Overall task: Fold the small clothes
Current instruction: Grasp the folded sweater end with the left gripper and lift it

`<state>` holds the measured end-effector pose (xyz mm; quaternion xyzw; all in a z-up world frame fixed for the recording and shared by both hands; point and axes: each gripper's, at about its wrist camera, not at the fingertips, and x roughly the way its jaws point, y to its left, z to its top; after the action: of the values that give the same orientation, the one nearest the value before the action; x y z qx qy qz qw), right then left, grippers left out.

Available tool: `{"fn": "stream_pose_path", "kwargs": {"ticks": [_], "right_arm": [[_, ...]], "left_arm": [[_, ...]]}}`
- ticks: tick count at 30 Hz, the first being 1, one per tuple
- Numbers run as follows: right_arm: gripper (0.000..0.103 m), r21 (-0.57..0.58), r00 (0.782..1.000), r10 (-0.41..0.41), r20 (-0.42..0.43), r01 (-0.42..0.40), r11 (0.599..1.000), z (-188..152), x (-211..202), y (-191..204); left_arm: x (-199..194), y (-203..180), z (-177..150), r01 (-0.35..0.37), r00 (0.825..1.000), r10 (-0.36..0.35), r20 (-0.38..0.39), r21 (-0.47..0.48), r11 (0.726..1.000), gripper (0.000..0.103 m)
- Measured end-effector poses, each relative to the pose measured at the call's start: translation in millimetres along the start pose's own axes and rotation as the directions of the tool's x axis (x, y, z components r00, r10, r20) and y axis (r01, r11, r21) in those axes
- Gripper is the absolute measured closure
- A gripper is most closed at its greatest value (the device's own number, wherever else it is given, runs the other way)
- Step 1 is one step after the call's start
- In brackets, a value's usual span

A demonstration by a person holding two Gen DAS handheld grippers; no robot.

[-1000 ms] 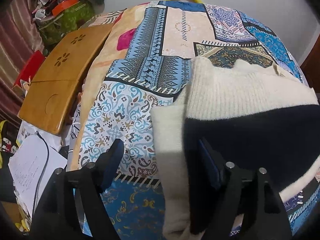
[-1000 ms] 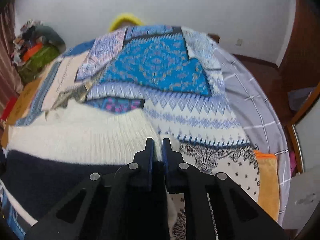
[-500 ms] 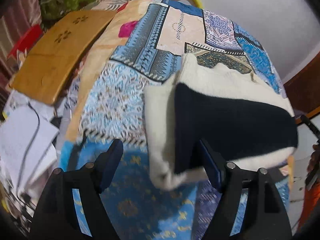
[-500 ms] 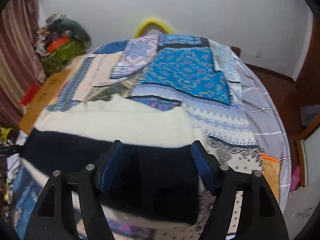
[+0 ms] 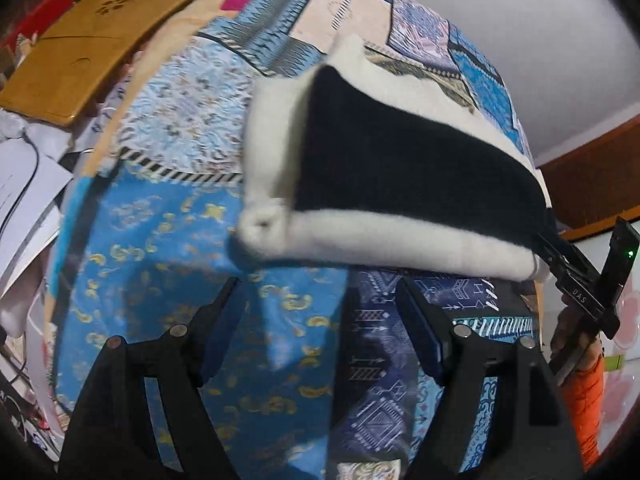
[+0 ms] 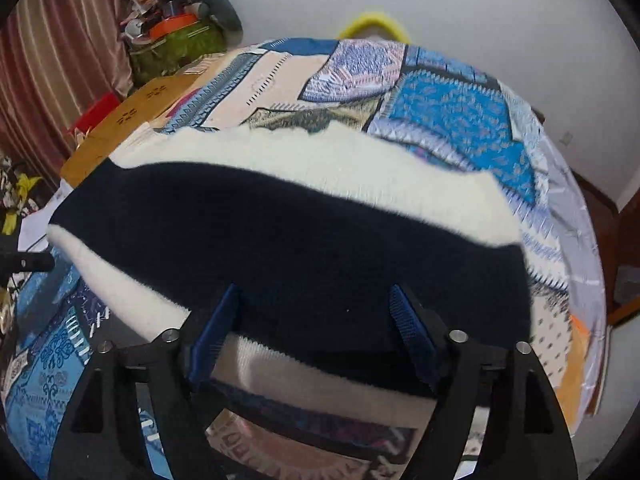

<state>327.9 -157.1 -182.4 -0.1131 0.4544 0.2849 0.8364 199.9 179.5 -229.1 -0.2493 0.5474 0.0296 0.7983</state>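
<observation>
A folded cream and black knit sweater (image 5: pixel 392 172) lies on the patchwork bedspread (image 5: pixel 180 264); it also fills the middle of the right wrist view (image 6: pixel 296 248). My left gripper (image 5: pixel 320 328) is open and empty, pulled back from the sweater's near left corner. My right gripper (image 6: pixel 316 320) is open, its fingers standing over the sweater's near edge without holding it. It also shows in the left wrist view (image 5: pixel 576 280) at the sweater's right end.
A wooden lap table (image 5: pixel 92 36) and loose papers (image 5: pixel 24 184) lie off the bed's left side. A cluttered green bag (image 6: pixel 180 40) stands by the curtain. A yellow hoop (image 6: pixel 372 24) sits at the bed's far end. Grey sheet (image 6: pixel 576 216) on the right.
Both grippers let go of the sweater and drew back from it. The right gripper went from shut to open. The sweater now lies folded on the bed.
</observation>
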Motion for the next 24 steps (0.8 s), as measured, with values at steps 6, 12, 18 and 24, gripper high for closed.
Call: {"fn": "stream_pose_path", "kwargs": {"ticks": [6, 12, 18, 24], "right_arm": [[0.015, 0.087, 0.999, 0.053, -0.007, -0.052, 0.995, -5.3, 4.9, -13.4], [0.012, 0.083, 0.999, 0.049, 0.0, -0.049, 0.995, -8.1, 6.0, -11.3], [0.011, 0.086, 0.998, 0.055, 0.001, -0.055, 0.995, -7.4, 6.5, -11.9], [0.009, 0.085, 0.998, 0.058, 0.007, -0.058, 0.995, -8.2, 7.5, -12.7]], "left_arm": [[15.9, -16.0, 11.0, 0.044, 0.999, -0.044, 0.005, -0.021, 0.999, 0.026], [38.1, -27.4, 32.6, 0.074, 0.997, -0.073, 0.019, -0.051, 0.996, 0.026], [46.3, -16.0, 50.9, 0.156, 0.988, -0.152, 0.035, -0.163, 0.974, 0.023], [31.7, -18.7, 49.2, 0.241, 0.97, -0.228, 0.089, -0.168, 0.956, 0.023]]}}
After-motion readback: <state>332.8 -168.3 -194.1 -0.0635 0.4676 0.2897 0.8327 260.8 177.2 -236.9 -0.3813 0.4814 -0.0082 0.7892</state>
